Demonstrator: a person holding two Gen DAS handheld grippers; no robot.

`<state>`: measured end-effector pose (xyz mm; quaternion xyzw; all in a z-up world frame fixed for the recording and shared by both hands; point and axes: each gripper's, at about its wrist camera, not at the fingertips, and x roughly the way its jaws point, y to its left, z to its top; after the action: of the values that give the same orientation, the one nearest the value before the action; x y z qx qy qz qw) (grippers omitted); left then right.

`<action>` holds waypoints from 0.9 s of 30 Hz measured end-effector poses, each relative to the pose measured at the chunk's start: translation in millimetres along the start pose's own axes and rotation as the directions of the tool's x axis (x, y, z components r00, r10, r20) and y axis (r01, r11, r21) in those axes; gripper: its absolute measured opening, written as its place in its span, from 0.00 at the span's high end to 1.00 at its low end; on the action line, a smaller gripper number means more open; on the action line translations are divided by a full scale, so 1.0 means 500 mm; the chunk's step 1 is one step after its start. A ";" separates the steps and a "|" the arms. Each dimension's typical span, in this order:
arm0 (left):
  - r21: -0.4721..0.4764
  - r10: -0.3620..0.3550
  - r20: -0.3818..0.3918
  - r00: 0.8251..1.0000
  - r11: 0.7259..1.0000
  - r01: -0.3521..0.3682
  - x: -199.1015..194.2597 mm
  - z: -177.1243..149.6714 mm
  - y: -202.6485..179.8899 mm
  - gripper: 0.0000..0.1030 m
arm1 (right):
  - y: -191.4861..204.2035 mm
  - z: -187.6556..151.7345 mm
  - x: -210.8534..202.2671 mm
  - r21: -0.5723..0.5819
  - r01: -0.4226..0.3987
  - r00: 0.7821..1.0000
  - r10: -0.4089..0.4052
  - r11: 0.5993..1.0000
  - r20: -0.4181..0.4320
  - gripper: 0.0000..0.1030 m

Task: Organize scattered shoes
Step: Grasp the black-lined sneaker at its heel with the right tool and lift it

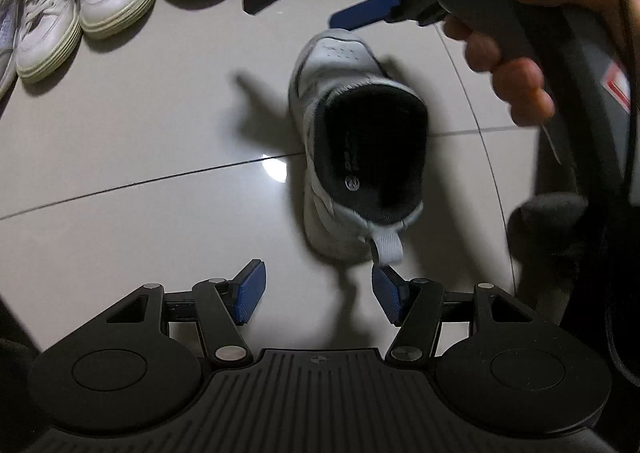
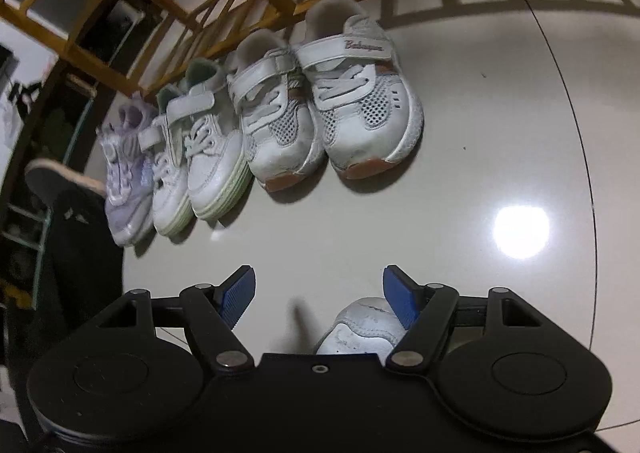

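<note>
- Left wrist view: our left gripper (image 1: 318,295) hangs over the heel of a stray white shoe (image 1: 352,141) standing alone on the tiled floor (image 1: 140,141), well apart from the row of shoes (image 1: 92,1) at top left.
- Its jaws stand apart and empty; the right-side pad (image 1: 386,293) sits just beside the shoe's heel loop (image 1: 388,249), touching or not we can't tell.
- The right gripper (image 1: 364,15), held in a hand (image 1: 516,65), shows near the shoe's toe; only one blue finger is visible here.
- Right wrist view: our right gripper (image 2: 320,297) has its jaws apart, nothing clamped. The stray shoe's toe (image 2: 360,329) sits low in frame, close to the right-side pad (image 2: 400,301).
- Ahead, five shoes stand lined up along a wooden rail (image 2: 280,1); open floor sits to the right of the last white sneaker (image 2: 360,101).
- We judge this as the reach-to-grasp step for the stray shoe.
- Next move calls for straddling the heel collar or toe, closing firmly, then setting the shoe at the row's open end, toe aligned.
</note>
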<state>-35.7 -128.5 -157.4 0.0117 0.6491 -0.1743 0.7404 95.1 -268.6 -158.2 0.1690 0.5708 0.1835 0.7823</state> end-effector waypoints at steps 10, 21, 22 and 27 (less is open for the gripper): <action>-0.053 -0.010 0.023 1.000 0.999 0.011 0.002 0.014 0.040 0.42 | 0.030 -0.021 0.010 -0.161 0.219 0.973 -0.228 0.962 -0.039 0.28; -0.121 0.015 0.053 0.998 0.993 -0.009 -0.013 0.017 0.096 0.42 | -0.027 -0.078 -0.051 0.000 0.275 0.960 -0.274 0.962 -0.064 0.25; -0.124 0.023 0.061 0.998 0.992 -0.015 -0.016 0.018 0.099 0.42 | -0.036 -0.083 -0.062 0.038 0.266 0.963 -0.264 0.963 -0.060 0.25; -0.124 0.041 0.071 0.997 0.992 -0.032 -0.023 0.017 0.103 0.42 | -0.066 -0.105 -0.089 0.118 0.244 0.969 -0.238 0.963 -0.061 0.25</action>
<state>-14.7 -79.2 -155.6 -0.0284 0.6306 -0.1209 0.7661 35.4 -315.9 -152.4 0.1425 0.6155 0.0550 0.7732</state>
